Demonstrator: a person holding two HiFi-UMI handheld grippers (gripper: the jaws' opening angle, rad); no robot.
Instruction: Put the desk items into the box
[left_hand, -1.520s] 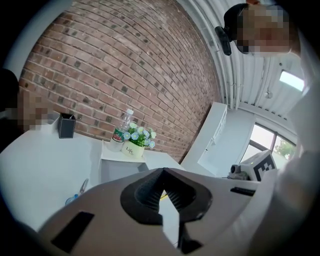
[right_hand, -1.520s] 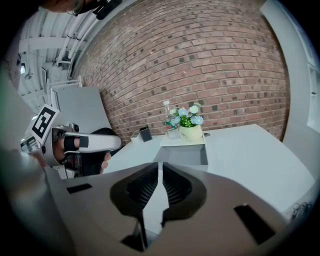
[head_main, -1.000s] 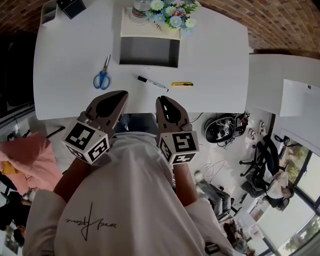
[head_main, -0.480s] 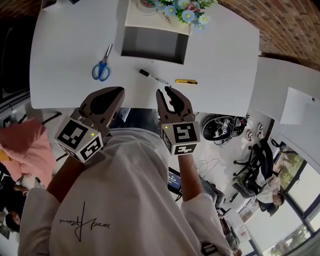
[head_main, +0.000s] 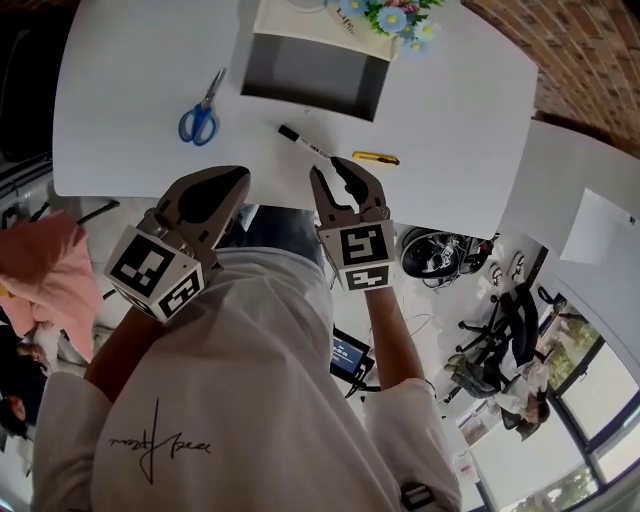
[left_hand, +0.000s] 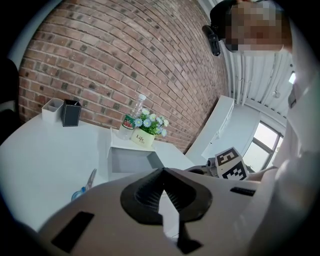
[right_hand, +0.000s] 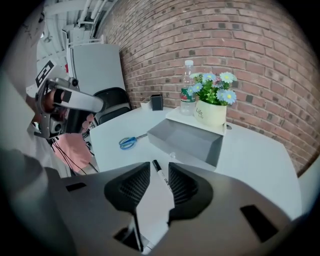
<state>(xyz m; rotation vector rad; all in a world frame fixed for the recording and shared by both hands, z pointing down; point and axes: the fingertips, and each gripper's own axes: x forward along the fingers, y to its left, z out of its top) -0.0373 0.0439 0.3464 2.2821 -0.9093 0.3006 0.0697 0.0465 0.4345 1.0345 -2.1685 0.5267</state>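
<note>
Your bench (head_main: 120, 90) carries the open box (head_main: 312, 78) at 12 o'clock, with flowers (head_main: 392, 16) behind it. Blue scissors (head_main: 200, 110) lie at 10 o'clock, well apart from the box. The black marker (head_main: 305, 144) lies just beyond your right tool (head_main: 332, 172), whose jaws are opening with nothing between them. A yellow cutter (head_main: 375, 158) sits at its 1 o'clock. Your left tool (head_main: 236, 178) hovers closed at the bench edge.

Scissors (head_main: 200, 110), marker (head_main: 305, 145), cutter (head_main: 375, 158) beside open box (head_main: 312, 78)

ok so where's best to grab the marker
Mid-barrel of the marker, from straight above, jaws across its thin width. It lies flat on the table, long and slim, so the white middle probably gives a balanced hold, clear of the black cap.
</note>
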